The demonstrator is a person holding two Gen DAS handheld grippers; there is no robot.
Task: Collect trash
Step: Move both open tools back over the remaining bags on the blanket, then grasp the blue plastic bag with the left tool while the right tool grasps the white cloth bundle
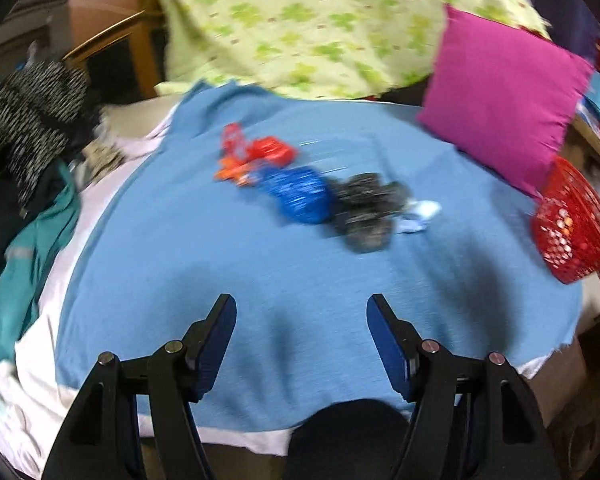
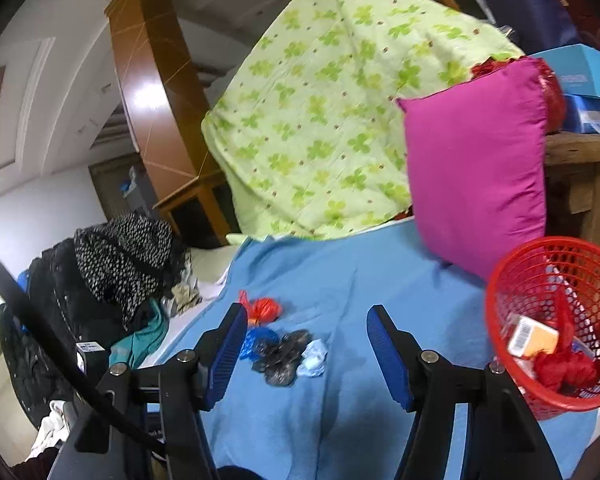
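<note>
Trash lies in a small cluster near the middle of the blue blanket (image 2: 360, 280) on the bed: a red bag (image 2: 265, 307), a blue bag (image 2: 256, 340), a crumpled dark bag (image 2: 284, 356) and a pale white-blue scrap (image 2: 314, 356), all bunched together and touching or nearly so. From my left hand-held gripper (image 1: 302, 340) I see the same heap blurred, well ahead of the fingertips; its jaws are spread and hold nothing, only bare blanket between the blue pads (image 1: 220, 344). My right hand-held gripper (image 2: 306, 356) is also spread and holds nothing, with the heap showing in the gap between its fingers, though I cannot tell how far beyond the tips it lies. A red mesh basket (image 2: 500, 320) sits on the blanket to the right, already holding a small boxed item and red crumpled material. A magenta pillow (image 2: 476, 168) leans just behind the basket, beside a green clover-print quilt (image 2: 320, 100). Dark clothes (image 2: 120, 264) are piled at the left edge of the bed.
</note>
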